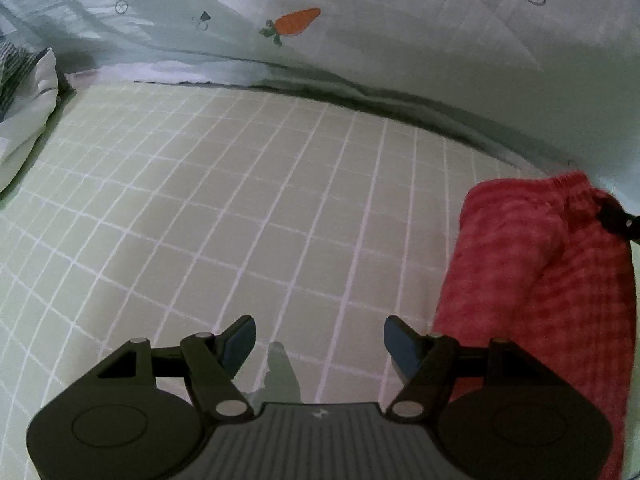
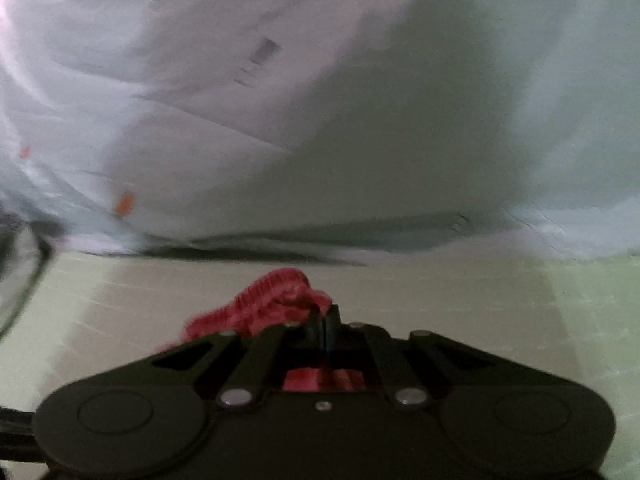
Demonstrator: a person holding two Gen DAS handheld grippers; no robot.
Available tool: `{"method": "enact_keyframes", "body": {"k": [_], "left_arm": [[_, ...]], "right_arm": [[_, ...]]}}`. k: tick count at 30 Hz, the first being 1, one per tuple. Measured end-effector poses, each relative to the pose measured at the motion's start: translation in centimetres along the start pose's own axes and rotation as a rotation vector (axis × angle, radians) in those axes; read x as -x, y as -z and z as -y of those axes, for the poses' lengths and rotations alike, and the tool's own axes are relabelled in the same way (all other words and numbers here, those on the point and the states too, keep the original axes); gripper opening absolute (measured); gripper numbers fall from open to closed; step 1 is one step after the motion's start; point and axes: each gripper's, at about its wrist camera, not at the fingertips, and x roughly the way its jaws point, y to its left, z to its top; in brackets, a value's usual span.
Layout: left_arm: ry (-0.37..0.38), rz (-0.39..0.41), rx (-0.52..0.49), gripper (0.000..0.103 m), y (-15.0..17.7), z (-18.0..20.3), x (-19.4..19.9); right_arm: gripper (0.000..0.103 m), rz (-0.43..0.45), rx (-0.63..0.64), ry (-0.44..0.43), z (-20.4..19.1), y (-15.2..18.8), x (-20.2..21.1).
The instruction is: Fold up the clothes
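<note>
A red checked garment (image 1: 536, 280) with an elastic waistband hangs at the right of the left wrist view, lifted above the green grid bedsheet (image 1: 240, 200). My right gripper (image 1: 618, 220) pinches its waistband corner there. In the right wrist view my right gripper (image 2: 323, 320) is shut on the bunched red waistband (image 2: 276, 300), which spills out to the left of the jaws. My left gripper (image 1: 319, 338) is open and empty, held over the sheet to the left of the garment.
A pale quilt with carrot prints (image 1: 300, 22) lies bunched along the far side of the bed and fills the right wrist view (image 2: 280, 100). A white and striped pillow (image 1: 24, 92) sits at the far left.
</note>
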Motion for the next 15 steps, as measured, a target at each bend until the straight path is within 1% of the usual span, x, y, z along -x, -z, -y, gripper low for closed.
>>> {"method": "enact_keyframes", "body": {"k": [1, 2, 3, 4, 6, 9, 14, 15], "left_arm": [[0.002, -0.002, 0.002, 0.072, 0.3, -0.1, 0.1], [0.003, -0.003, 0.004, 0.072, 0.5, -0.1, 0.3], [0.005, -0.005, 0.006, 0.072, 0.8, -0.2, 0.4], [0.007, -0.007, 0.008, 0.072, 1.1, -0.3, 0.6], [0.010, -0.010, 0.012, 0.072, 1.6, -0.4, 0.8], [0.016, -0.016, 0.017, 0.072, 2.5, -0.6, 1.3], [0.031, -0.044, -0.008, 0.072, 4.9, -1.0, 2.4], [0.034, -0.049, -0.013, 0.072, 5.4, -1.0, 2.6]], "right_arm": [[0.007, -0.019, -0.007, 0.028, 0.7, 0.2, -0.4], [0.024, -0.056, -0.015, 0.050, 1.3, 0.5, -0.8], [0.043, -0.094, -0.024, 0.072, 1.8, 0.8, -1.1], [0.046, -0.113, -0.049, 0.095, 2.5, 1.4, -0.9], [0.046, -0.128, -0.104, 0.076, 3.5, 2.4, 0.1], [0.047, -0.184, -0.149, 0.062, 4.6, 5.0, 2.5], [0.047, -0.285, -0.207, 0.039, 5.2, 10.7, 7.8], [0.048, -0.279, -0.199, 0.036, 5.0, 11.7, 9.2]]}}
